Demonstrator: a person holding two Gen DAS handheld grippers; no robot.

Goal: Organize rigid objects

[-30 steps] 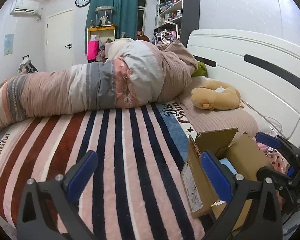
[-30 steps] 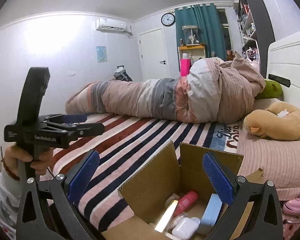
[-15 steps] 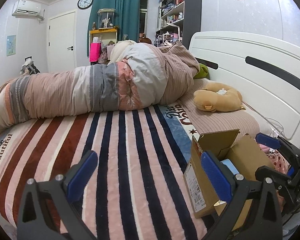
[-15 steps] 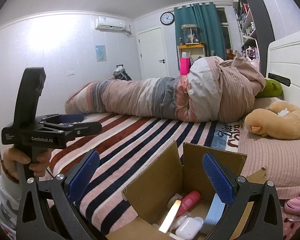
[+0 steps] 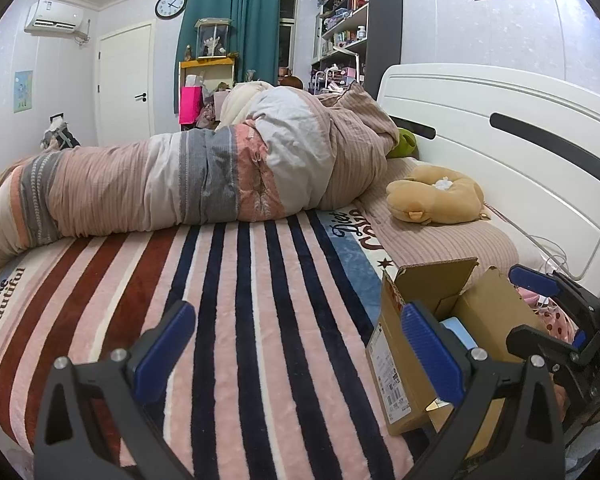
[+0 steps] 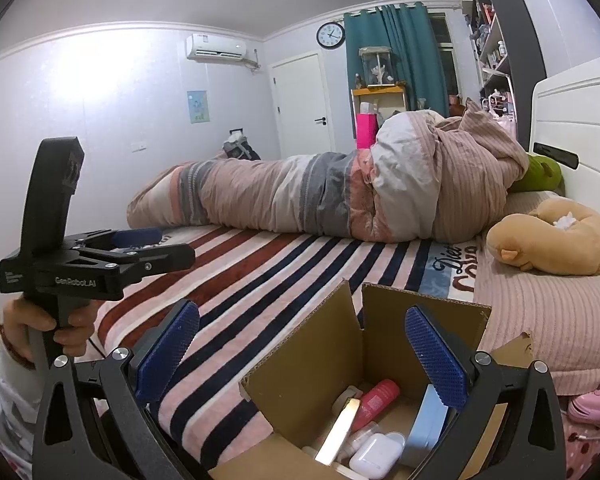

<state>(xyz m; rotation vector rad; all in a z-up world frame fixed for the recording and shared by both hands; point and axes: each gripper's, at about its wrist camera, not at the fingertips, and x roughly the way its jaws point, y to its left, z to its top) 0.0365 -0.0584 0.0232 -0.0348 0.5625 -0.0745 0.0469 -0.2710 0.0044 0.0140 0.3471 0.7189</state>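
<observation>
An open cardboard box (image 6: 312, 352) stands on the bed's near right corner; it also shows in the left wrist view (image 5: 404, 364). Inside lie a red tube (image 6: 378, 396), a white earbud case (image 6: 374, 456), a shiny gold bar (image 6: 338, 432) and a light blue flat case (image 6: 426, 428). My right gripper (image 6: 300, 348) is open and empty, hovering over the box. My left gripper (image 5: 296, 344) is open and empty over the striped blanket (image 5: 236, 300), left of the box; it also shows in the right wrist view (image 6: 140, 248).
A rolled quilt (image 5: 188, 180) lies across the far side of the bed. A tan plush toy (image 5: 436, 200) and a green plush (image 5: 404, 144) rest near the white headboard (image 5: 500, 152). A pink dotted bag (image 6: 592, 404) sits right of the box.
Both grippers stay open. The left wrist view has lifted and drawn back slightly, so the quilt and box sit lower in frame. The right gripper has barely moved.
</observation>
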